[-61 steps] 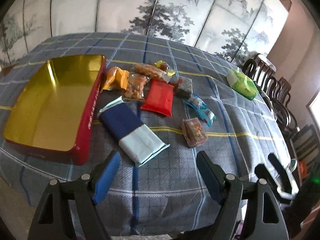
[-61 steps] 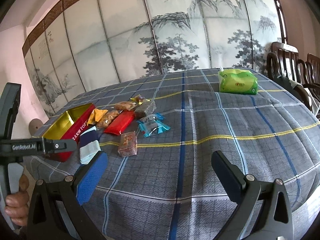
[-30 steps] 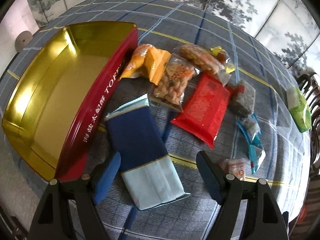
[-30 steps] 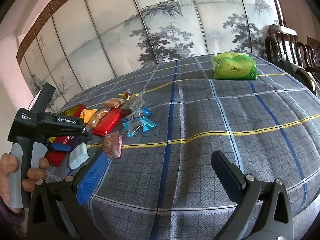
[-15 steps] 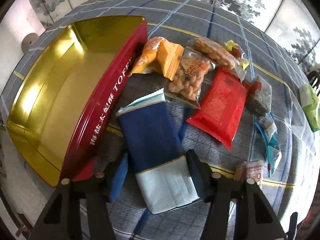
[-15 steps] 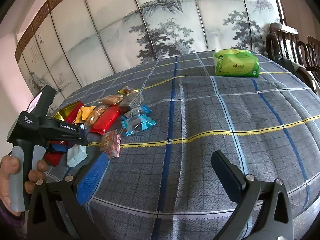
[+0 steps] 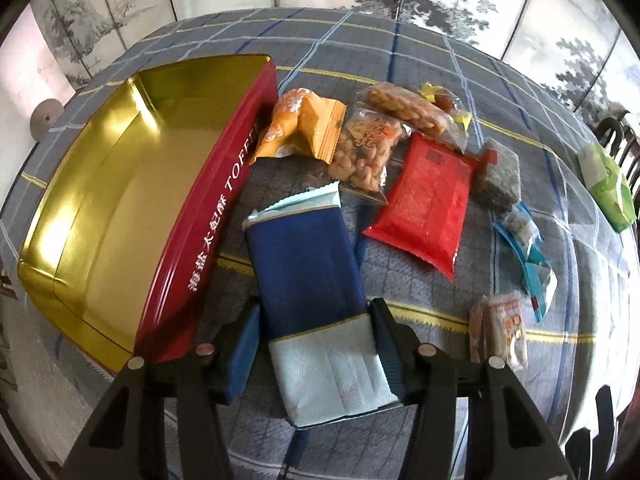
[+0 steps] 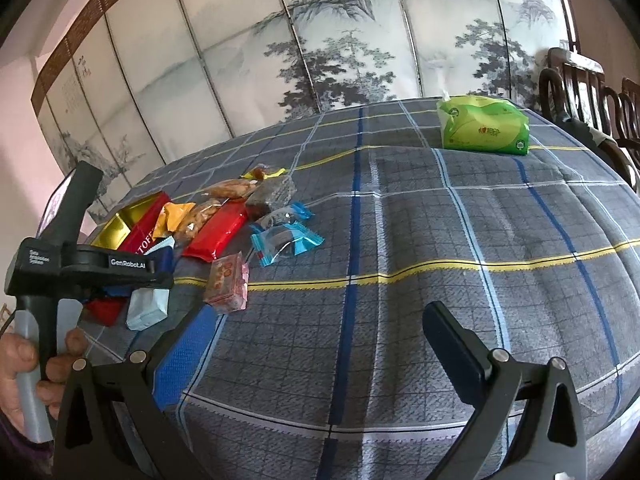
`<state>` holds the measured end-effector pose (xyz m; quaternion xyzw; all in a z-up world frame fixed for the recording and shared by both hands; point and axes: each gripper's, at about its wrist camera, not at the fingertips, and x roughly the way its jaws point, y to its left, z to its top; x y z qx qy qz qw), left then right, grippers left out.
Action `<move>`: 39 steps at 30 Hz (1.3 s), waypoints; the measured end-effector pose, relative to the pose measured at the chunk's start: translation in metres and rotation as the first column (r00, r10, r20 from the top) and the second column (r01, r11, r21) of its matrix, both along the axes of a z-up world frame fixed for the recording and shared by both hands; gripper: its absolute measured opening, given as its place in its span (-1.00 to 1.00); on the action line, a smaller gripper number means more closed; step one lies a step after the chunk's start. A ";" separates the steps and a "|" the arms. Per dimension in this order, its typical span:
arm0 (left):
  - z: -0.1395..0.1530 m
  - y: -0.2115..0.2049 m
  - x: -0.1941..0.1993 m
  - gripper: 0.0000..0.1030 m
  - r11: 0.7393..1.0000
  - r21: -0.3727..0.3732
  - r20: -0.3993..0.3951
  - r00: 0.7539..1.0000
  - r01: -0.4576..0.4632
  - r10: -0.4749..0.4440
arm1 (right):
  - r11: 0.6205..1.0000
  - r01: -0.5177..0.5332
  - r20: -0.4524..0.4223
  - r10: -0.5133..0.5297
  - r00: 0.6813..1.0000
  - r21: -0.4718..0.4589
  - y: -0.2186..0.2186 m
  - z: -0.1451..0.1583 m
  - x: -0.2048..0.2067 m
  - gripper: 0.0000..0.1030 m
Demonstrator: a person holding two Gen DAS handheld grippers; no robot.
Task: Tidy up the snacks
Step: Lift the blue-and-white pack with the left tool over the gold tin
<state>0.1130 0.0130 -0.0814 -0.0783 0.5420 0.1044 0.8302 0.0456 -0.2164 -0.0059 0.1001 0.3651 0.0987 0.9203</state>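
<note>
A long blue packet with a pale end lies on the checked tablecloth beside an open gold tin with a red wall. My left gripper points steeply down over the packet's pale end. Its jaws are closing, and both pads rest against the packet's sides. The right wrist view shows the same gripper, held by a hand, over the pale end. My right gripper hangs open above bare cloth near the table's front, with nothing between its fingers.
Beyond the blue packet lie an orange packet, a peanut bag, a red packet, a dark packet, blue-clear sweets and a small pink packet. A green tissue pack sits far right, near dark chairs.
My left gripper came down over the blue packet and its jaws narrowed from wide apart onto the packet's pale end. The right gripper stayed open and hardly moved.
</note>
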 end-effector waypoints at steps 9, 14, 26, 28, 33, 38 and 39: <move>0.024 -0.006 -0.027 0.06 0.996 0.054 0.070 0.995 0.068 -0.071 | 0.999 -0.049 -0.007 0.049 0.999 -0.021 0.017 0.001 0.002 1.00; 0.044 -0.005 -0.036 0.06 0.993 0.076 0.122 0.988 0.089 -0.098 | 0.995 -0.089 -0.011 0.089 0.996 -0.035 0.029 0.002 0.004 1.00; 0.086 0.017 -0.054 0.06 0.990 0.092 0.199 0.972 0.106 -0.123 | 0.989 -0.143 -0.026 0.143 0.989 -0.025 0.045 0.001 0.017 1.00; 0.090 0.020 -0.057 0.06 0.989 0.099 0.208 0.970 0.106 -0.124 | 0.988 -0.152 -0.031 0.152 0.988 -0.023 0.048 0.001 0.022 1.00; 0.100 0.031 -0.063 0.06 0.988 0.105 0.229 0.964 0.111 -0.133 | 0.979 -0.202 -0.032 0.202 0.979 -0.020 0.061 0.003 0.031 1.00; 0.109 0.046 -0.066 0.06 0.987 0.134 0.245 0.962 0.093 -0.124 | 0.972 -0.233 -0.041 0.232 0.972 -0.035 0.074 0.001 0.039 1.00; 0.110 0.049 -0.067 0.06 0.986 0.139 0.246 0.962 0.087 -0.120 | 0.971 -0.235 -0.050 0.234 0.971 -0.032 0.076 -0.001 0.042 0.99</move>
